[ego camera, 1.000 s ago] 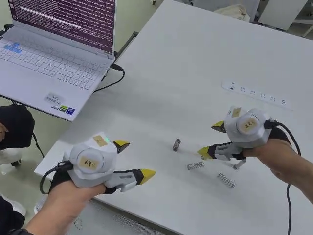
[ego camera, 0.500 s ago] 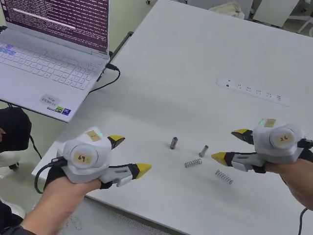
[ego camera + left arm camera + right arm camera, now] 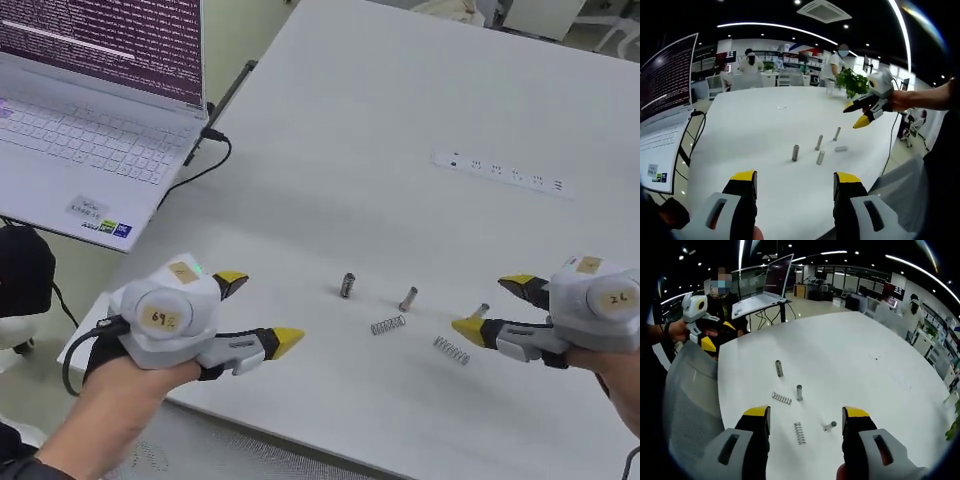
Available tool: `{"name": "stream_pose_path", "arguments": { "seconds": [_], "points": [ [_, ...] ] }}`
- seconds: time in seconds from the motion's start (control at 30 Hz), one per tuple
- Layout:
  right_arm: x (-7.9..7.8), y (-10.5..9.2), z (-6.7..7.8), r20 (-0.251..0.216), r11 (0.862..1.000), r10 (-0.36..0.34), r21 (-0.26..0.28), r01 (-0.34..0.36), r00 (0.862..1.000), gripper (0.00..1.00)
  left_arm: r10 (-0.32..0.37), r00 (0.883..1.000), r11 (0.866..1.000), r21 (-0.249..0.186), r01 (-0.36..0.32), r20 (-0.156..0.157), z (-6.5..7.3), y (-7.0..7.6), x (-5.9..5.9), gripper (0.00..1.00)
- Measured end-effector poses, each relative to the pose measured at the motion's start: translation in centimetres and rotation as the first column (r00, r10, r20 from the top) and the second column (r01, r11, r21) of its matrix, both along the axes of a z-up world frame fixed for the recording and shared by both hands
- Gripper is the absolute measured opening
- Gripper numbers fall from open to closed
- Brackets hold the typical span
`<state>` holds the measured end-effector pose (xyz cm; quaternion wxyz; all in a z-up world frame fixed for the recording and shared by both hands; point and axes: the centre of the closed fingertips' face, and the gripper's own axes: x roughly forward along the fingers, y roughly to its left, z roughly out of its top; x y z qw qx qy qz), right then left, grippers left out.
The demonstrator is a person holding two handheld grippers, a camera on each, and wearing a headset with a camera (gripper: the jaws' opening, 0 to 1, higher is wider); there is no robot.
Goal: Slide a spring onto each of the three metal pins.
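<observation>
Three short metal pins sit near the white table's (image 3: 400, 120) front edge. The left pin (image 3: 347, 285) (image 3: 795, 153) (image 3: 779, 368) stands upright with a spring around it. The middle pin (image 3: 408, 299) (image 3: 799, 392) stands bare. The third pin (image 3: 481, 311) (image 3: 829, 426) looks tipped on its side, close to my right gripper's lower tip. Two loose springs lie flat, one (image 3: 387, 325) (image 3: 781, 398) in front of the middle pin and the other (image 3: 451, 350) (image 3: 799, 432) to its right. My left gripper (image 3: 260, 310) (image 3: 795, 177) is open and empty, left of the pins. My right gripper (image 3: 492, 307) (image 3: 807, 412) is open and empty, to their right.
An open laptop (image 3: 90, 130) sits at the far left, its black cable (image 3: 215, 150) running along the table edge. A white power strip (image 3: 505, 172) lies at the back right. The table's near edge runs just below both grippers. People stand in the room behind.
My right gripper has drawn back to the right, away from the pins, uncovering the middle and third pins. The left gripper has held its place. The head camera has shifted.
</observation>
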<state>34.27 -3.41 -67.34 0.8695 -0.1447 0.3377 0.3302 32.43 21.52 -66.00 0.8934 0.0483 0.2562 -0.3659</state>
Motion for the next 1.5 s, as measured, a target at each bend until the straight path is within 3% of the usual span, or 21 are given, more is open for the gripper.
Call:
{"name": "stream_pose_path", "arguments": {
  "seconds": [0.47, 0.9, 1.5],
  "points": [
    [-2.7, -2.8, 0.1, -0.008, 0.990, -0.120, 0.070, 0.120, 0.993, 0.61, -0.016, 1.000, 1.000, 0.004, 0.016, -0.001, 0.1, -0.5, -0.1, 0.59],
    [-5.2, -4.1, -0.5, -0.047, 0.974, -0.194, 0.109, 0.198, 0.980, 0.67, -0.044, 0.999, 0.999, 0.005, 0.044, -0.012, -0.2, -1.3, -0.3, 0.59],
    [-7.9, -5.2, -0.9, -0.069, 0.964, -0.233, 0.117, 0.239, 0.970, 0.73, -0.149, 0.988, 0.989, 0.015, 0.150, -0.044, -2.0, -5.1, -0.7, 0.58]
  ]
}}
